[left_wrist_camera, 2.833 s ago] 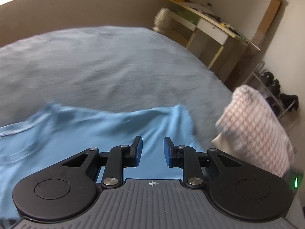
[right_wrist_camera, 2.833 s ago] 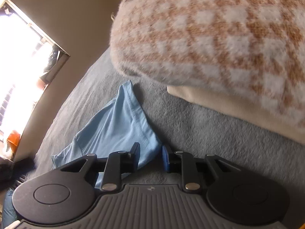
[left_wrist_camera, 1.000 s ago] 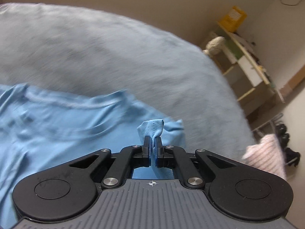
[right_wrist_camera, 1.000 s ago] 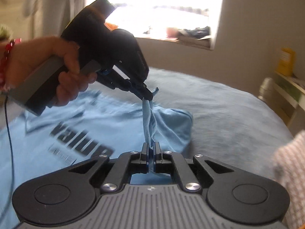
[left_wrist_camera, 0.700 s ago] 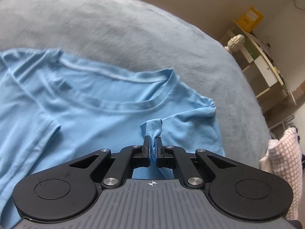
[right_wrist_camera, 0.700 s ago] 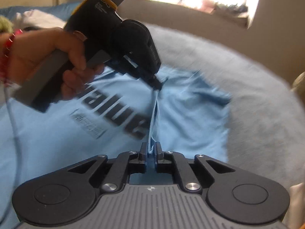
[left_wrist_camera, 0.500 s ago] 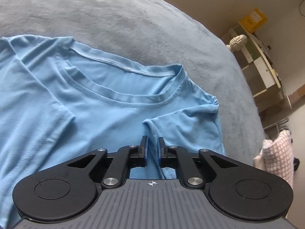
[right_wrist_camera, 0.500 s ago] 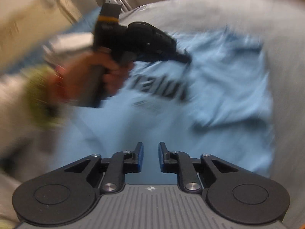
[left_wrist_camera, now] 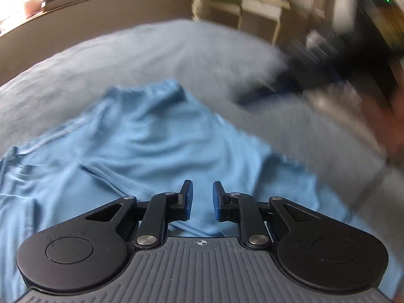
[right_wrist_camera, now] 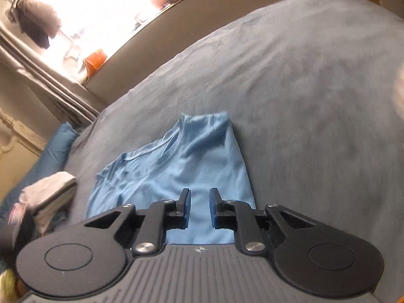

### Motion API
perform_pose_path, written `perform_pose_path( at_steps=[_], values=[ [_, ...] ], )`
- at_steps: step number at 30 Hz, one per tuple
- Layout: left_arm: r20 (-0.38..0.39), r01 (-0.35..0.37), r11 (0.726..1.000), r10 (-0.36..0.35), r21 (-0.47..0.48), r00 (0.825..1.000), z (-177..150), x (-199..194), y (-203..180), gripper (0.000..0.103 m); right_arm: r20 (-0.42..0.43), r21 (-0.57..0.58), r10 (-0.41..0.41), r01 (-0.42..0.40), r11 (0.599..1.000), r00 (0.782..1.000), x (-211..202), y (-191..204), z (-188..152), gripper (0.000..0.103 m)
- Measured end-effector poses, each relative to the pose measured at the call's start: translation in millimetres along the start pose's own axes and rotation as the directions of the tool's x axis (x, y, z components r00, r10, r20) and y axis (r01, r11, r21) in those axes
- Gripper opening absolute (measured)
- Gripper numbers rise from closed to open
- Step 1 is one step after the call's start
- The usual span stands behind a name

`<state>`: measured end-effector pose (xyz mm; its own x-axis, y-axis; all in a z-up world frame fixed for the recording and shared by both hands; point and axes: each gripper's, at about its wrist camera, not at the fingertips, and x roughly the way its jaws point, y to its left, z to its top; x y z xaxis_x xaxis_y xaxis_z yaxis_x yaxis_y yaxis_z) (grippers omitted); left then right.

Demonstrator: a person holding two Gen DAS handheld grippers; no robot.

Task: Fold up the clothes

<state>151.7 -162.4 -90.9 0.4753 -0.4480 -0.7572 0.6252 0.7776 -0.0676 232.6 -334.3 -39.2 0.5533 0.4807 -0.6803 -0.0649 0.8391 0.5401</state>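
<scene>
A light blue T-shirt lies spread and wrinkled on a grey-blue bed blanket. It also shows in the right wrist view, folded lengthwise with a straight right edge. My left gripper is open and empty just above the shirt. My right gripper is open and empty over the shirt's near end. In the left wrist view the right gripper and the hand holding it show as a blur at the upper right, above the blanket.
A wooden shelf unit stands beyond the bed by the wall. A window sill with an orange object is at the far side. Folded pale clothes and a blue pillow lie at the left.
Both grippers let go of the shirt sleeve edge and opened. The shirt side now lies folded over on the bed. Both grippers have swung away to the right, the views blurred.
</scene>
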Motion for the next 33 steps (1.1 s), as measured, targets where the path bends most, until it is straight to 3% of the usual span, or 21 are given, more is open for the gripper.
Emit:
perform_pose_path(
  at_steps=[3, 13, 19, 20, 22, 23, 27, 29, 33],
  values=[
    [-0.02, -0.032, 0.999, 0.032, 0.017, 0.999, -14.0, 14.3, -10.9, 0.016, 0.029, -0.108, -0.063, 0.066, 0.992, 0.998, 34.5, 10.1, 16.6, 0.013],
    [0.008, -0.025, 0.999, 0.025, 0.04, 1.0, -29.3, 8.8, -11.5, 0.016, 0.088, -0.06, -0.179, 0.185, 0.981, 0.98, 123.6, -15.3, 76.9, 0.012],
    [0.02, -0.004, 0.999, 0.003, 0.036, 1.0, -30.9, 6.8, -7.6, 0.016, 0.016, -0.021, -0.04, 0.04, 0.999, 0.999, 85.9, -23.9, 87.7, 0.012],
    [0.023, 0.0, 0.999, -0.001, 0.034, 1.0, -30.9, 6.8, -6.9, 0.016, -0.044, -0.033, -0.015, 0.014, 0.999, 0.999, 86.1, -22.1, 84.2, 0.012],
    [0.027, 0.007, 0.999, -0.008, 0.034, 1.0, -30.3, 7.7, -5.1, 0.016, -0.136, -0.071, -0.039, 0.03, 0.997, 0.99, 98.1, -17.9, 78.6, 0.012],
    [0.028, 0.01, 0.999, -0.011, 0.037, 1.0, -30.2, 7.7, -4.5, 0.016, -0.157, -0.101, -0.094, 0.078, 0.992, 0.983, 108.8, -17.4, 75.7, 0.012],
    [0.027, 0.042, 0.998, -0.044, 0.054, 0.999, -30.0, 4.6, -1.3, 0.016, 0.008, 0.025, -0.143, 0.143, 0.989, 0.99, 117.2, -44.6, 82.8, 0.013],
    [0.02, 0.074, 0.996, -0.075, 0.047, 0.997, -26.9, 1.3, 5.0, 0.016, 0.034, 0.149, -0.083, 0.077, 0.986, 0.996, 100.7, -62.7, 81.8, 0.014],
    [0.04, 0.123, 0.991, -0.121, -0.044, 0.992, 3.5, -15.2, 33.5, 0.016, -0.065, 0.13, -0.023, 0.032, 0.991, 0.998, 76.6, -70.6, 60.7, 0.014]
  ],
)
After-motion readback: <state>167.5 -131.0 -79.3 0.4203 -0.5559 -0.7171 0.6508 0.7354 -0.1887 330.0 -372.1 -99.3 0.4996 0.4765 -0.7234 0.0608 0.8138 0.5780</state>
